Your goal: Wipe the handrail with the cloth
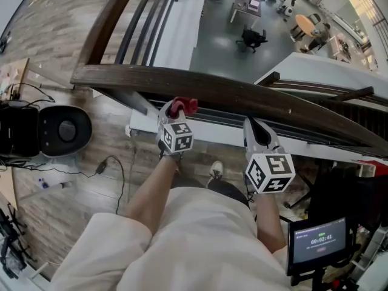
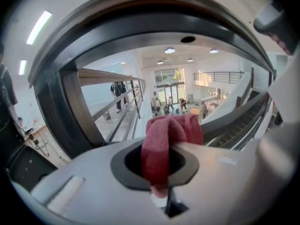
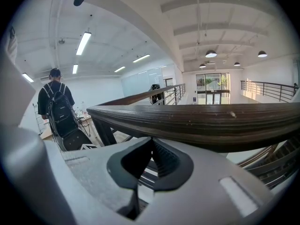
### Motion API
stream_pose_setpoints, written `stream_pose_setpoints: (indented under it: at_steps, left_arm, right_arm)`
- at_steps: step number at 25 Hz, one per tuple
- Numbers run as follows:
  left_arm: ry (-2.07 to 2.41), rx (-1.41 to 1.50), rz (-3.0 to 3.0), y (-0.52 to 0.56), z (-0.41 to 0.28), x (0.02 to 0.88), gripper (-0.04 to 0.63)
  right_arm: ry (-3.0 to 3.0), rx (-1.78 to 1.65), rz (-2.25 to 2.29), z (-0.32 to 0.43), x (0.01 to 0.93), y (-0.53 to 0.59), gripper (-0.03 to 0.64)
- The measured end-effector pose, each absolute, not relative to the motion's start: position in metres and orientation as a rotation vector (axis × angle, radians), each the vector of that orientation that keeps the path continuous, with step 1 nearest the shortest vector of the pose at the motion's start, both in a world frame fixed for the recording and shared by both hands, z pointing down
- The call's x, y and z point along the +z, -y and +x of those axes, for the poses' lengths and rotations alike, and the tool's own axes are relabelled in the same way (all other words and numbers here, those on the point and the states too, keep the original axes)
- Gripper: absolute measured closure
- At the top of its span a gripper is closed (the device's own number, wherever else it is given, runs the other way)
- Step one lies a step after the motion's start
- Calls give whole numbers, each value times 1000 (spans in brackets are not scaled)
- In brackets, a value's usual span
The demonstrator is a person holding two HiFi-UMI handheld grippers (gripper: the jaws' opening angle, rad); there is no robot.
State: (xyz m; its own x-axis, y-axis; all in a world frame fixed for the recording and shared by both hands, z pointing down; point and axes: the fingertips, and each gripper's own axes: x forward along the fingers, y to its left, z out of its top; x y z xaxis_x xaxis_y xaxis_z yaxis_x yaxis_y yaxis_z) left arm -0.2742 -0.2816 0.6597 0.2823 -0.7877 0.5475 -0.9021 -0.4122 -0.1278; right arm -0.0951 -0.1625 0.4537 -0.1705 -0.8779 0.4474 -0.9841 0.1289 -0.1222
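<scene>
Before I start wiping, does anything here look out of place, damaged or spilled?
Nothing looks broken or spilled. The handrail runs intact, with only a small pale speck on its top. The red cloth sits bunched in the left gripper; the right gripper is shut and empty.

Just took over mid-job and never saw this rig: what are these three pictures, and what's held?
No robot: a person holds a hand-held gripper in each hand. The head view looks steeply down from their head; the other two cameras ride on the hand-held grippers, looking along the jaws. The left hand-held gripper is shut on a red fabric cloth at the near edge of the dark brown wooden handrail; contact is unclear. The right hand-held gripper, jaws together and empty, sits just below the rail.
</scene>
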Motion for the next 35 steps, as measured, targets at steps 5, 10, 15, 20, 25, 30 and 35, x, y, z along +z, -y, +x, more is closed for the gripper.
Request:
stream_pose_setpoints:
  at_steps: [5,10,15,20,25,30,35]
  left_arm:
    - [1586,828,2315,287,-290,662,565]
    - [1648,800,2250,293,-310,653,565]
    - [1760,749,2176,304,-345,640,565]
    - [1822,751,2144,301,-362,634,565]
    - [1892,733,2076,301,-382,621,565]
    - [1904,725,2055,304,-388,611,565]
    - [1879,704,2034,307,-388,614,565]
  right_arm:
    - [2148,567,1814,-104,453,168,614]
    - [2152,566,1801,-106,446,170,614]
    - [2162,563,1774,-116,445,175,614]
    - [2191,559,1729,-132,446,182,614]
    - [2218,562,1693,-145,444,185,614]
    - [2226,587,1681,-152,445,183,614]
    - [2222,600,1689,-156,446,186,614]
